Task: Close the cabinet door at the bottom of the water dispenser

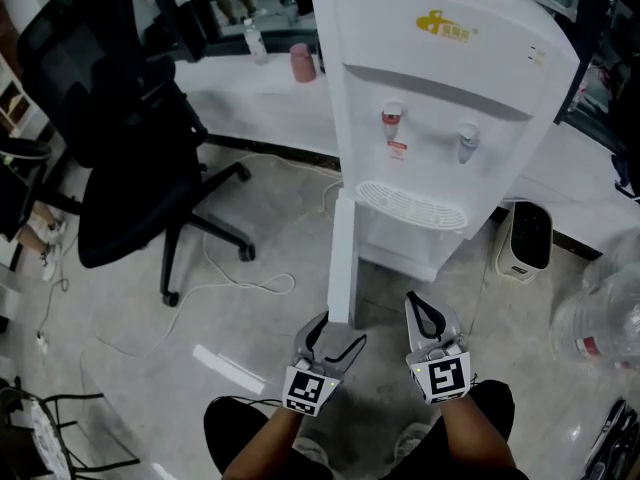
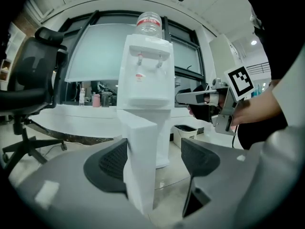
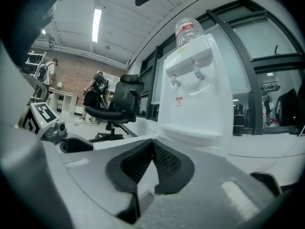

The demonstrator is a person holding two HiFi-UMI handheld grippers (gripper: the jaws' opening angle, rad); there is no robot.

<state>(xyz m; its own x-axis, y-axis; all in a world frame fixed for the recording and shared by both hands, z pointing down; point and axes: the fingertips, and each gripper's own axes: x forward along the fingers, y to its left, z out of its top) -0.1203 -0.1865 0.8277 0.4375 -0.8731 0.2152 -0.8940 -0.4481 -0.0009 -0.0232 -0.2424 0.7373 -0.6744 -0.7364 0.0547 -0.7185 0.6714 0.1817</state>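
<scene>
While the cabinet door (image 1: 341, 258) at the bottom of the water dispenser (image 1: 440, 98) stood fully swung out toward the person, almost edge-on in the head view, the step in hand seemed to be the first contact for pushing it shut. The left tool (image 1: 337, 340) was wide, and the free edge of the door stood between its 2 jaws, closer to the left one. No pad seemed to press on the panel, though a light touch on the left side could not be excluded. The right tool (image 3: 151, 163) had its jaws together with nothing between them, and it pointed at the dispenser from just beside the door, on the side of the open compartment.

To do the step well, clamping was probably not needed. It would be better to lay 1 jaw flat on the outer face near the free edge and to follow the door's arc. The right tool should probably leave the door's path first. A slow last part would avoid a rebound or a shake of the dispenser.
</scene>
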